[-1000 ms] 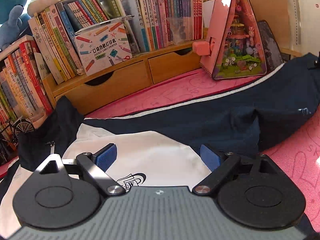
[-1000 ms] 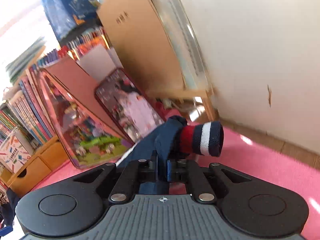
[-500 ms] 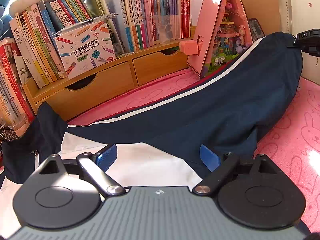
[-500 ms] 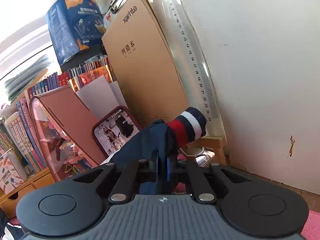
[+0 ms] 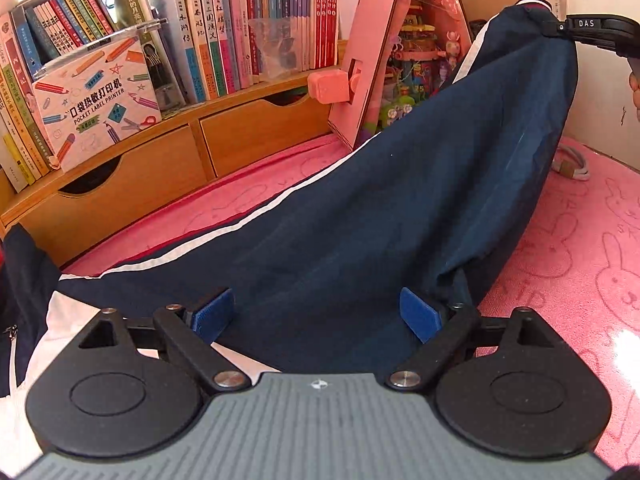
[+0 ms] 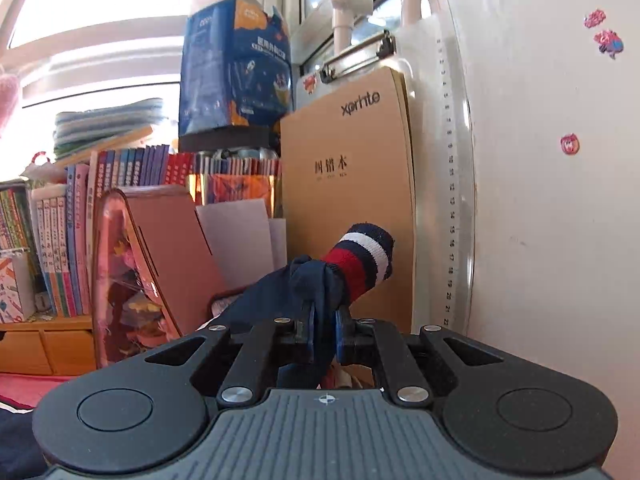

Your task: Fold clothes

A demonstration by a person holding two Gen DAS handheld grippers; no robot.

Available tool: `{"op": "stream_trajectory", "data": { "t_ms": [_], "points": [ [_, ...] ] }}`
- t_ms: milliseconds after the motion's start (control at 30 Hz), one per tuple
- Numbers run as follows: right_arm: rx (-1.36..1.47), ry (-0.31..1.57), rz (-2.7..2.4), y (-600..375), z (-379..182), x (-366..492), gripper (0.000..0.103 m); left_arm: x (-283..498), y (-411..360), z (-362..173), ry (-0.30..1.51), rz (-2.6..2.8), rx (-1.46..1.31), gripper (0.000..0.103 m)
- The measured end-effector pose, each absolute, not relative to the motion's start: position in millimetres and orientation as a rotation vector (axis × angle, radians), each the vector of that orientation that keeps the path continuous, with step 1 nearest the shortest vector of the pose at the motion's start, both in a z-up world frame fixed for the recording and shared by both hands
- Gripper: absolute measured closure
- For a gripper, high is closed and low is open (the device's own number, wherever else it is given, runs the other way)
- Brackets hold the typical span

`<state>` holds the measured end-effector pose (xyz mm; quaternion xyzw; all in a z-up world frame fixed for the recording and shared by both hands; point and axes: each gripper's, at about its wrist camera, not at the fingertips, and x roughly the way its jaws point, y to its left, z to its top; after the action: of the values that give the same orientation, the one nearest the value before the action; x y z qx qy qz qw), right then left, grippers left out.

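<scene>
Pinching the navy sleeve (image 6: 296, 292) just behind its red, white and navy cuff (image 6: 362, 258), your right gripper (image 6: 323, 330) has its fingers clamped on the cloth and holds it lifted, the cuff poking out toward one o'clock in front of the brown notebook (image 6: 348, 200). In your left wrist view the sleeve climbs from the jacket (image 5: 320, 248) on the pink mat (image 5: 580, 248) up to two o'clock. Your left gripper (image 5: 316, 314) hovers over the navy cloth, fingers wide apart, gripping nothing, with the wooden drawers (image 5: 160, 176) at eleven o'clock.
</scene>
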<state>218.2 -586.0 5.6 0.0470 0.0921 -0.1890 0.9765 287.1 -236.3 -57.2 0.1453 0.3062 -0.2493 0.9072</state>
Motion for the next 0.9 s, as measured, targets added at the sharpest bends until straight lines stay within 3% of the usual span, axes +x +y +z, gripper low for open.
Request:
{"op": "stream_trajectory", "data": {
  "t_ms": [67,133,200,300,533,900],
  "points": [
    [0.107,0.240,-0.438,-589.6,-5.5,224.0,0.089,292.7,-236.9,-57.6,0.662,-0.527,0.274,0.011],
    [0.125,0.291,-0.510,-592.6,-16.0,227.8,0.074,297.8,-236.0,-57.7,0.690,-0.540,0.245,0.011],
    [0.144,0.335,-0.567,-596.4,-22.7,228.7,0.048,300.1,-233.5,-59.3,0.701,-0.547,0.223,0.010],
    [0.159,0.400,-0.595,-603.0,-26.9,221.2,0.036,300.7,-232.1,-60.2,0.707,-0.548,0.210,0.009],
    [0.067,0.463,-0.510,-563.8,-14.0,193.0,0.031,279.8,-210.1,-39.9,0.695,-0.530,0.148,0.011],
    [-0.084,0.596,0.281,-315.8,-18.4,194.8,0.031,173.5,-82.5,-16.8,0.632,-0.115,0.241,0.010]
  ]
}}
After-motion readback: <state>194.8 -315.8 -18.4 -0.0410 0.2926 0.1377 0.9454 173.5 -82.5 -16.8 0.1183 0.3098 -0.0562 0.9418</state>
